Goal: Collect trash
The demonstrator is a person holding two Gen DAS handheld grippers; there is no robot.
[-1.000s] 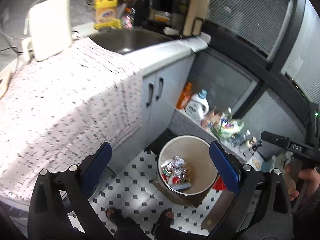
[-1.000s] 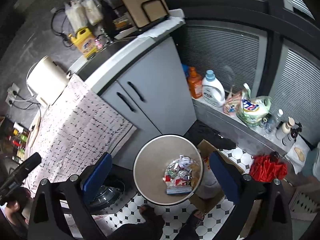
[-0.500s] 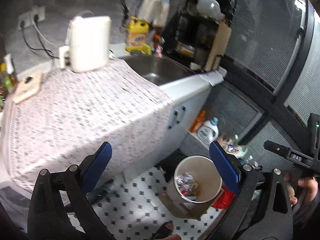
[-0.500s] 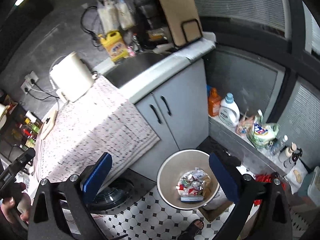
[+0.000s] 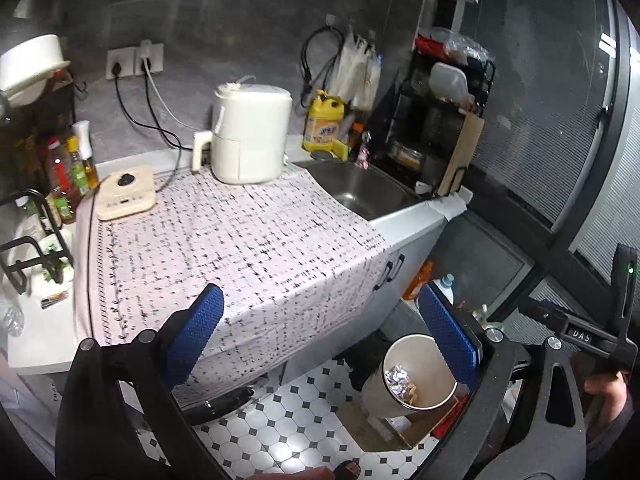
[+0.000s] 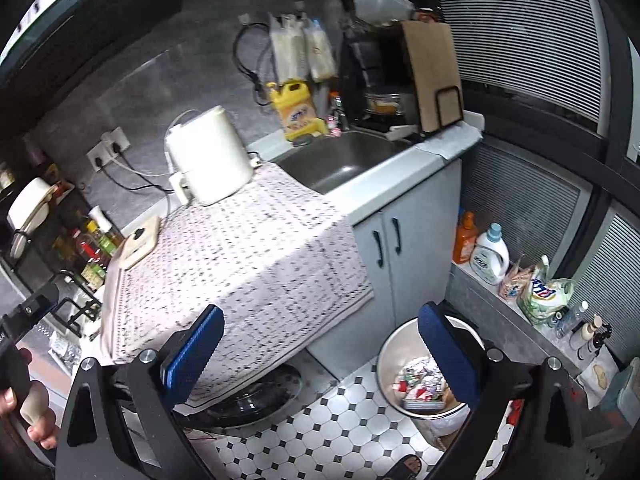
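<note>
Both of my tools are empty: the left hand-held gripper (image 5: 320, 336) and the right hand-held gripper (image 6: 320, 354) each have their blue pads spread wide, with nothing between them. They hang above the near edge of the table (image 5: 240, 240), which is draped in a speckled cloth.

Down on the tiled floor (image 5: 280, 432), beside the grey cupboard (image 6: 404, 236), stands the trash bin (image 6: 390, 350). It holds a heap of crumpled foil and coloured wrappers (image 6: 416, 380), so I judge that a good part of the collecting is done.

On the cloth itself I see no loose litter, only a white appliance (image 5: 250, 132) and a flat cream-coloured device (image 5: 126, 196) that belong there. At the far left edge of the table, past the cloth, a small dark and orange item (image 5: 54, 299) lies flat; it might be a wrapper, but it is too small for me to tell. A crinkled clear thing (image 5: 10, 316) sits near it, just as uncertain.

If those are rubbish, they are what is left. Otherwise, I would call the job nearly finished.
</note>
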